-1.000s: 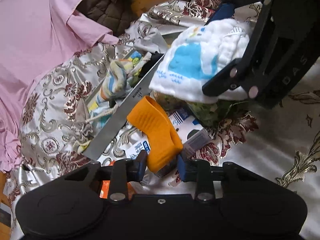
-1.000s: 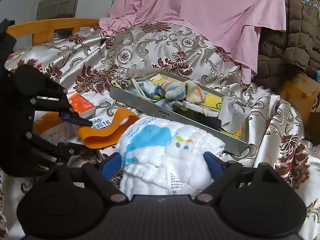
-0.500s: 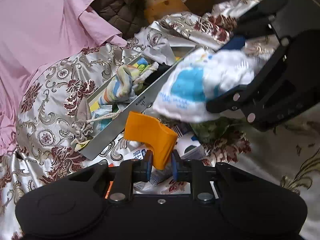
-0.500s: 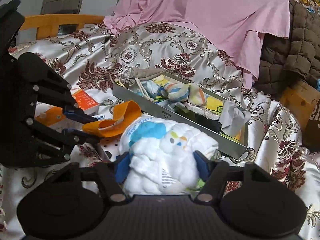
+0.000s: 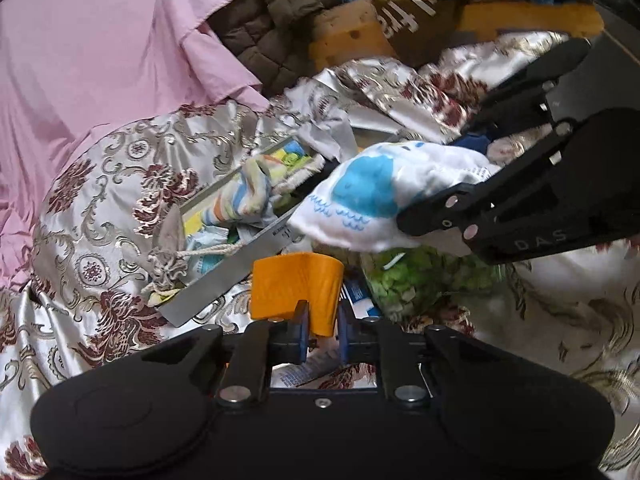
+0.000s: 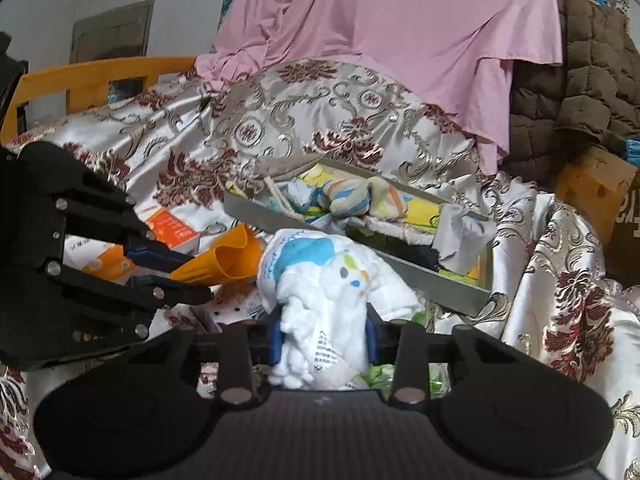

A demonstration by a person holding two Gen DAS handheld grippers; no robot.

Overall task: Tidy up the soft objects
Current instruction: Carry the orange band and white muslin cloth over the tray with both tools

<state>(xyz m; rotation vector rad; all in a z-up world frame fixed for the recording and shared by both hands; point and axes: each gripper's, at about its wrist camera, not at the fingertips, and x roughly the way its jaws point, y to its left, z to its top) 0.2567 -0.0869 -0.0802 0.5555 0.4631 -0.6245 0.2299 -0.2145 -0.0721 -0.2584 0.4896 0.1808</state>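
My left gripper (image 5: 322,330) is shut on a folded orange cloth (image 5: 298,290) and holds it just short of the grey tray's (image 5: 224,284) near wall. My right gripper (image 6: 322,338) is shut on a white cloth with a blue print (image 6: 320,276), lifted in front of the grey tray (image 6: 440,280). The same white cloth (image 5: 380,196) shows in the left wrist view, hanging over the tray's edge, with the right gripper (image 5: 520,184) behind it. The left gripper (image 6: 160,268) and orange cloth (image 6: 224,260) show at left in the right wrist view. The tray holds a striped sock (image 6: 352,196) and other soft items.
The tray lies on a floral satin bedspread (image 6: 320,120). A pink sheet (image 6: 400,32) and a brown quilted jacket (image 6: 580,80) lie behind. Orange-and-white boxes (image 6: 172,232) and a green-patterned packet (image 5: 416,280) lie in front of the tray. A wooden bed frame (image 6: 100,76) is at left.
Both grippers closed: the right squeezed the white cloth, the left pinched the orange cloth. Both lifted their cloths and moved toward the tray.
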